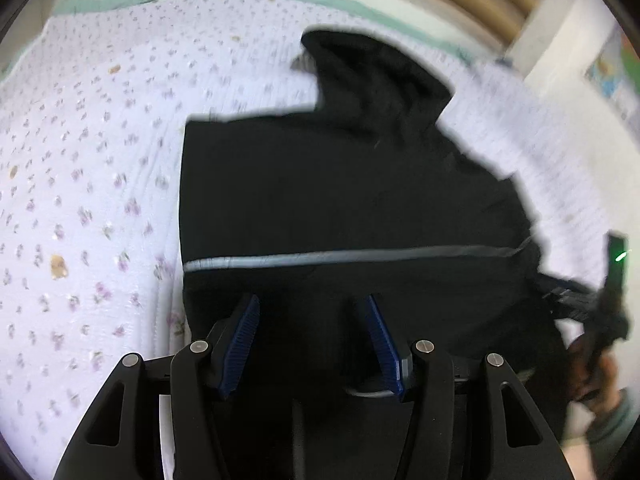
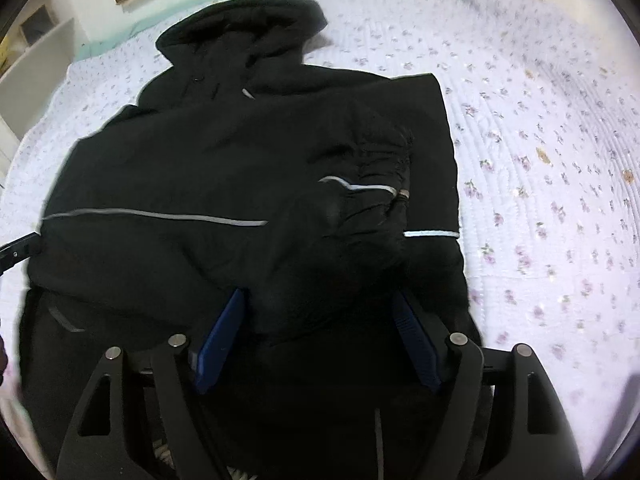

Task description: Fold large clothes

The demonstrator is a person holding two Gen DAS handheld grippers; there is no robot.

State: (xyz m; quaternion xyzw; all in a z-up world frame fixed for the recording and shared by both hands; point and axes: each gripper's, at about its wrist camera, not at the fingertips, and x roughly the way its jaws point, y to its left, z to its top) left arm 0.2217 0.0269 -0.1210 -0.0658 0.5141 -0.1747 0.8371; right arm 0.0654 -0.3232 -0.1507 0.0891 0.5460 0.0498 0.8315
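Because the black jacket lies flat on the floral bed with its hood far and its hem nearest, both grippers hang over that near edge: right gripper and left gripper, jaws apart, empty.

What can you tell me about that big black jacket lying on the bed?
The black jacket is a padded-looking hooded coat, lying spread out on a white bedspread printed with small purple flowers. Its hood points toward the far edge of the bed. A thin grey reflective stripe runs across the body. One sleeve, with a gathered cuff and its own stripe, lies folded in across the body. The fabric looks smooth and slightly puffy. Both views are blurred, so finer details cannot be made out.
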